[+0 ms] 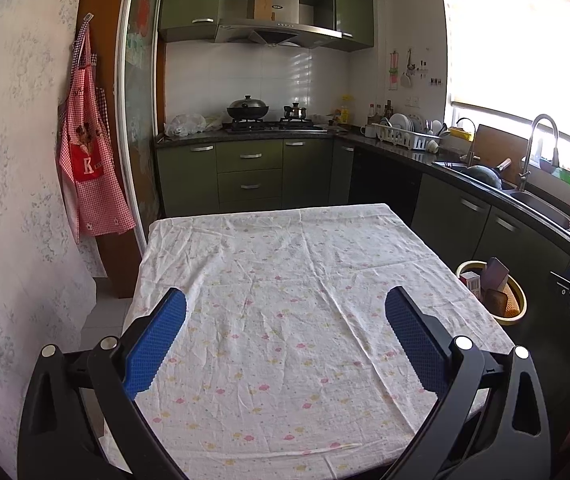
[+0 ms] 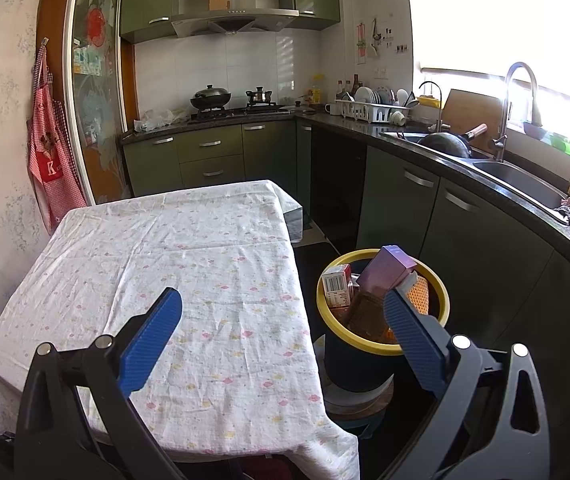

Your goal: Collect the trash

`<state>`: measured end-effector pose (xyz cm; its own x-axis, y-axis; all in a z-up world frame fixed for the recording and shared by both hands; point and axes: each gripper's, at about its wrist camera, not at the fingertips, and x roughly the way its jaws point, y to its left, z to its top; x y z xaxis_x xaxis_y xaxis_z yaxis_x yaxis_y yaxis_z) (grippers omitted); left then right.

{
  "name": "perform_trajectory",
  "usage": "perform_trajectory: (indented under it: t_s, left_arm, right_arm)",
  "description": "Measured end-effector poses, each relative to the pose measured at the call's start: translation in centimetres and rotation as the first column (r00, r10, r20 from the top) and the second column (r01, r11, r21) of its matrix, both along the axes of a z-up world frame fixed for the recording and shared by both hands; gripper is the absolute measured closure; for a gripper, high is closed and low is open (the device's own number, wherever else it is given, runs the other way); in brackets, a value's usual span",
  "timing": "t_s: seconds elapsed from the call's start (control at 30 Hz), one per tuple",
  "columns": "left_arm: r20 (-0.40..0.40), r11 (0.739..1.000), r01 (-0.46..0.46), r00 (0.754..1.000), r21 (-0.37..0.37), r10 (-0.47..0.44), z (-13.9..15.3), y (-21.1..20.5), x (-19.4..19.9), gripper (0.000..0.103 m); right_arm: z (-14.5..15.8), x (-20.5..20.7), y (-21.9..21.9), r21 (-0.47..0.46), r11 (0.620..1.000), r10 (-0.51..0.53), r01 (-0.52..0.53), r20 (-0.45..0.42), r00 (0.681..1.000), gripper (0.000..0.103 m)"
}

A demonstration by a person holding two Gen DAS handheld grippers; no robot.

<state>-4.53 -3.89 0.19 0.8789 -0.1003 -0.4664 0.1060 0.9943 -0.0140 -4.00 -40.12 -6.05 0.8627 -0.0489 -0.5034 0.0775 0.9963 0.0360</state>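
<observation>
Both grippers gape over the cloth-covered worktop.
Left gripper and right gripper — fingers spread, holding nothing; yellow-rimmed bin right of the edge holds boxes.

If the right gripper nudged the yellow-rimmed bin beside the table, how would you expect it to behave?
The yellow-rimmed bin is tall, narrow and perched on a small stand, so it would probably tip rather than slide. The purple box pokes above its rim and might topple out.

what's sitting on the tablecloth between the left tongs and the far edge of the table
Nothing: in the left wrist view the floral tablecloth runs bare from the open left tongs to its far edge.
</observation>
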Motion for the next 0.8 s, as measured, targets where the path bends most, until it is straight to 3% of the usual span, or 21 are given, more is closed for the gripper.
perform_trajectory:
  t_s: [0.8]
  left_arm:
    - [-0.007,1.000,0.012,1.000,0.009,-0.012,-0.17,-0.05,0.36,0.005]
  right_arm:
    - [-0.26,0.27,-0.10,0.000,1.000,-0.002,0.002,-0.005,1.000,0.007]
